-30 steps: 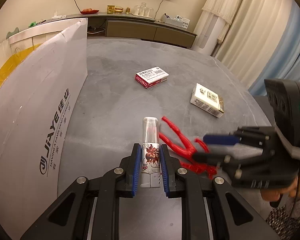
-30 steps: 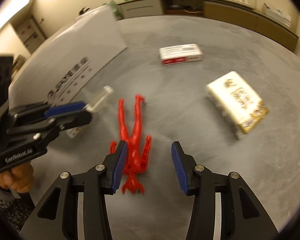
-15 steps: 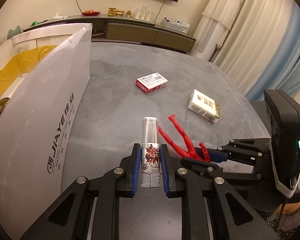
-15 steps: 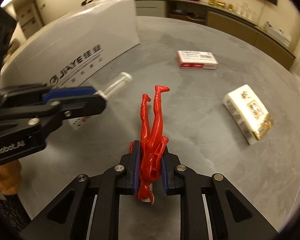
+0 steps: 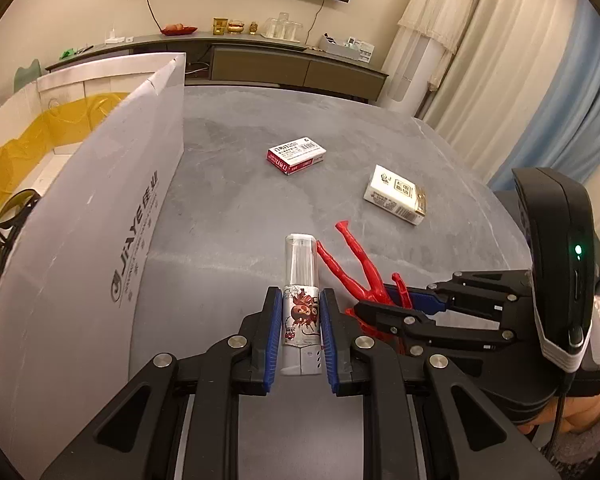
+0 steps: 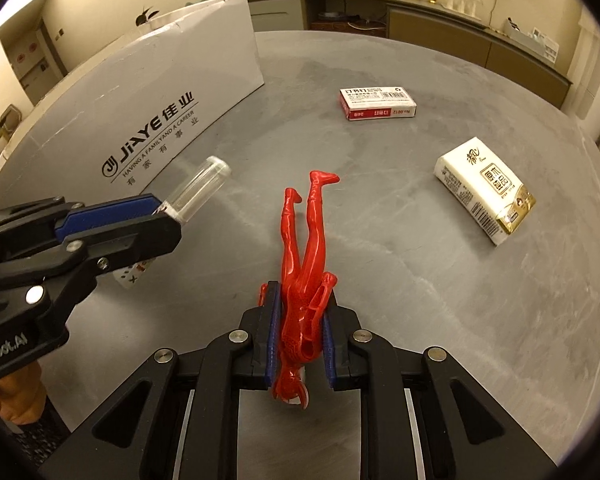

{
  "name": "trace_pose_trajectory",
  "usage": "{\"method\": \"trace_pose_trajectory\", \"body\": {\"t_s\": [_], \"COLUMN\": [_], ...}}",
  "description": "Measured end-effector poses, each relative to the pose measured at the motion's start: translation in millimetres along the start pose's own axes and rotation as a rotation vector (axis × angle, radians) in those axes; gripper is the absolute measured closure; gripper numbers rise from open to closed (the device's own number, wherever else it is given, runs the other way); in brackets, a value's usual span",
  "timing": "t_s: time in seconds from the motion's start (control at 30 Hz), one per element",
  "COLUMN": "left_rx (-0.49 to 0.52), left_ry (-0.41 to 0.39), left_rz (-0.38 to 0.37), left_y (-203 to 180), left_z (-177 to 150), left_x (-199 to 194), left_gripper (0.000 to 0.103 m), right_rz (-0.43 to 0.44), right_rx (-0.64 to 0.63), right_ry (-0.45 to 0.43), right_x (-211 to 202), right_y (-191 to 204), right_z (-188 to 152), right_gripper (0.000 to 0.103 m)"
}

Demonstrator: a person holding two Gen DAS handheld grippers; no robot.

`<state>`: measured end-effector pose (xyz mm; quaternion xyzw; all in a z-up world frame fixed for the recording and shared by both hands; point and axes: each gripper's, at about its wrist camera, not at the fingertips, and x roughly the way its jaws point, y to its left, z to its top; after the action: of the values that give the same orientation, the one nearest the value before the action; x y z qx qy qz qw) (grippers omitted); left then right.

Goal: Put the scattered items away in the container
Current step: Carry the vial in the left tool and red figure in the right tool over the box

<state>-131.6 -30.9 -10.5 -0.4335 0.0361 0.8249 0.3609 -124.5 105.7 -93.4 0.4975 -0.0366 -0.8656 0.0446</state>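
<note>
White box [image 6: 148, 120] reading "JiAYE", left tongs [image 5: 300, 332] clamping bottle [image 5: 301, 300], right tongs [image 6: 300, 336] clamping red figure [image 6: 304, 264]

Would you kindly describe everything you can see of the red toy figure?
The red toy figure looks like glossy moulded plastic, all red, with a head, two arms and two long legs. The right gripper is shut on its torso, the blue-padded fingers pressing both sides. Its head points back toward the gripper's body and its legs stretch forward, slightly parted, feet toward the staple box. It hangs over the grey table; whether any part touches it is unclear.
</note>
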Motion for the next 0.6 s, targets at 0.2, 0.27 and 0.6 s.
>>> {"method": "trace_pose_trajectory", "body": {"t_s": [0.2, 0.27, 0.6], "left_rx": [0.014, 0.017, 0.031], "left_ry": [-0.004, -0.007, -0.030], "left_rz": [0.010, 0.013, 0.025], "left_y": [-5, -6, -11], "left_z": [-8, -11, -22], "left_x": [-14, -19, -46], "left_gripper": [0.083, 0.083, 0.083], "right_rz": [0.004, 0.004, 0.003], "right_rx": [0.023, 0.025, 0.038], "right_ry": [-0.019, -0.026, -0.069], "right_x": [-8, -10, -25], "right_y": [8, 10, 23], "right_z": [-8, -10, -22], "right_gripper": [0.084, 0.084, 0.084]}}
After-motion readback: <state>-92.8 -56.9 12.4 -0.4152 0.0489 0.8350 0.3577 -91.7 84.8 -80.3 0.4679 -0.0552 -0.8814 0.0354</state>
